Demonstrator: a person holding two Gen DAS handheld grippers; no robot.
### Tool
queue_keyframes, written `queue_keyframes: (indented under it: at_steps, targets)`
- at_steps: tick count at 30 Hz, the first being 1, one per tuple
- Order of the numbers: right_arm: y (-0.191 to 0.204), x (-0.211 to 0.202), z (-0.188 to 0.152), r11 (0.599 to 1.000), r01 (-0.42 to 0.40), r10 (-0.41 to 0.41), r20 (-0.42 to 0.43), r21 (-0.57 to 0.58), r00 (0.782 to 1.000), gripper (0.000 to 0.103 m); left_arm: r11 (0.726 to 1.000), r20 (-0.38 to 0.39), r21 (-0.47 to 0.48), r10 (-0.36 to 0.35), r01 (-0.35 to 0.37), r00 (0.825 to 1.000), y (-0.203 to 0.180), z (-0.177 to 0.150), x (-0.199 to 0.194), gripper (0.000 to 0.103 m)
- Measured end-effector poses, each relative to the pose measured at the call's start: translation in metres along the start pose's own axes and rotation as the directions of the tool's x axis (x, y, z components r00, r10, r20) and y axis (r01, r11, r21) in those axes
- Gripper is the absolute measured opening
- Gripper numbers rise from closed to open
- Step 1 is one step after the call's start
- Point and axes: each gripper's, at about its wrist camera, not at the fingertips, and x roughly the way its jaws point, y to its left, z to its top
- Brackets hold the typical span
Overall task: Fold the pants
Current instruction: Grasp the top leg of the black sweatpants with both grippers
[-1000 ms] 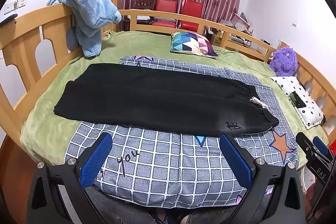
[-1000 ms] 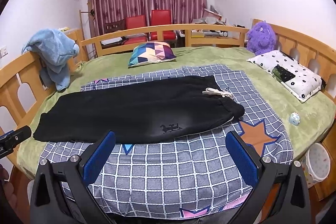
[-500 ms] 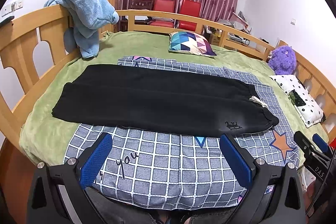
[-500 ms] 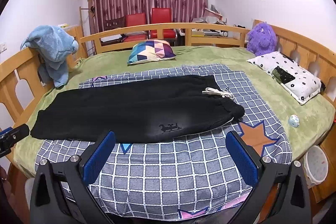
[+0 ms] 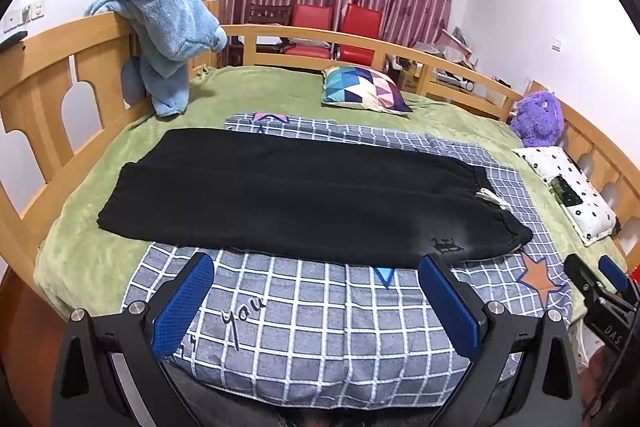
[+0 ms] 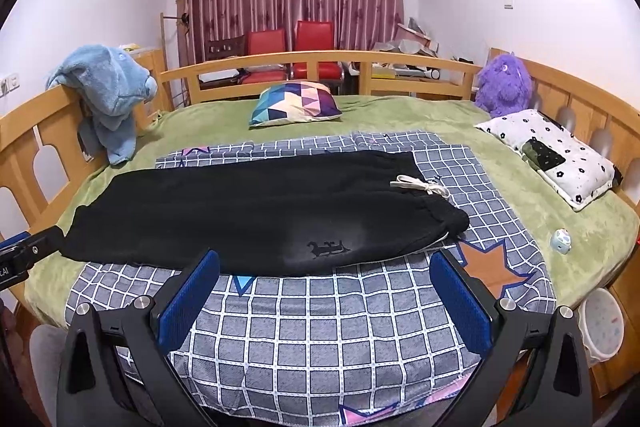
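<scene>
Black pants (image 5: 304,195) lie flat across the bed, folded lengthwise, waistband with a white drawstring (image 5: 490,197) at the right and leg cuffs at the left. They also show in the right wrist view (image 6: 256,211), drawstring (image 6: 420,185) to the right. My left gripper (image 5: 316,301) is open and empty, above the checked sheet just short of the pants' near edge. My right gripper (image 6: 324,297) is open and empty, near the same edge, toward the waistband end.
A checked grey sheet (image 5: 320,327) covers a green blanket (image 5: 80,255) on a wooden-railed bed (image 5: 44,83). A blue towel (image 5: 168,35) hangs on the left rail. A colourful cushion (image 6: 296,103), purple plush (image 6: 504,85), dotted pillow (image 6: 552,155) and small toy (image 6: 560,241) lie around.
Both grippers have drifted slightly; the view shifts a little. The pants have not moved and both grippers stay open.
</scene>
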Motion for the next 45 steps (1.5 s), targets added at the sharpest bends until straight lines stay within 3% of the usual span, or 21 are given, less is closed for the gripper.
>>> queue_keyframes:
  at_steps: [6, 12, 17, 20, 25, 29, 35, 39, 41, 42, 43, 44, 45]
  targets:
    - [-0.007, 0.028, -0.007, 1.000, 0.023, -0.022, 0.007, -0.011, 1.000, 0.103, 0.994, -0.023, -0.073, 0.075, -0.077, 0.997, 0.031, 0.000, 0.042, 0.103]
    - [-0.024, 0.094, -0.027, 0.999, 0.038, -0.039, -0.063, -0.023, 0.997, 0.100, 0.980, -0.147, -0.179, 0.062, -0.088, 0.987, 0.087, -0.016, 0.113, 0.102]
    - [-0.055, 0.158, -0.044, 0.995, -0.028, 0.048, -0.205, 0.100, 0.978, 0.073, 0.967, -0.209, -0.224, 0.077, -0.124, 0.975, 0.130, -0.035, 0.157, 0.100]
    - [-0.073, 0.190, -0.053, 0.987, -0.029, 0.067, -0.243, 0.155, 0.968, 0.071, 0.957, -0.247, -0.263, 0.060, -0.126, 0.967, 0.152, -0.044, 0.181, 0.097]
    - [-0.095, 0.227, -0.061, 0.971, -0.014, 0.078, -0.263, 0.237, 0.962, 0.070, 0.931, -0.244, -0.353, 0.005, -0.093, 0.970, 0.174, -0.052, 0.209, 0.095]
    - [-0.110, 0.256, -0.063, 0.937, -0.042, 0.144, -0.274, 0.345, 0.951, 0.069, 0.916, -0.253, -0.395, -0.040, -0.066, 0.967, 0.181, -0.049, 0.238, 0.095]
    - [-0.110, 0.288, -0.066, 0.906, -0.068, 0.200, -0.280, 0.418, 0.939, 0.069, 0.893, -0.191, -0.449, -0.078, -0.017, 0.978, 0.188, -0.040, 0.267, 0.094]
    - [-0.107, 0.304, -0.063, 0.909, -0.055, 0.182, -0.275, 0.414, 0.944, 0.064, 0.869, -0.168, -0.494, -0.066, -0.026, 0.984, 0.200, -0.029, 0.279, 0.077]
    - [-0.104, 0.312, -0.058, 0.923, -0.034, 0.156, -0.293, 0.384, 0.943, 0.046, 0.847, -0.167, -0.531, -0.078, -0.023, 0.983, 0.208, -0.024, 0.284, 0.069]
    - [-0.103, 0.315, -0.055, 0.929, -0.027, 0.150, -0.305, 0.370, 0.940, 0.042, 0.844, -0.166, -0.536, -0.079, -0.022, 0.983, 0.209, -0.018, 0.288, 0.057]
    - [-0.103, 0.317, -0.052, 0.932, -0.025, 0.144, -0.306, 0.362, 0.941, 0.032, 0.850, -0.174, -0.525, -0.065, -0.037, 0.983, 0.209, -0.012, 0.291, 0.040]
    - [-0.101, 0.316, -0.047, 0.935, -0.026, 0.137, -0.294, 0.353, 0.946, 0.026, 0.864, -0.182, -0.501, -0.039, -0.059, 0.983, 0.208, -0.006, 0.292, 0.031]
    - [-0.100, 0.315, -0.043, 0.937, -0.033, 0.138, -0.282, 0.348, 0.949, 0.024, 0.873, -0.180, -0.483, -0.015, -0.075, 0.984, 0.207, -0.001, 0.291, 0.014]
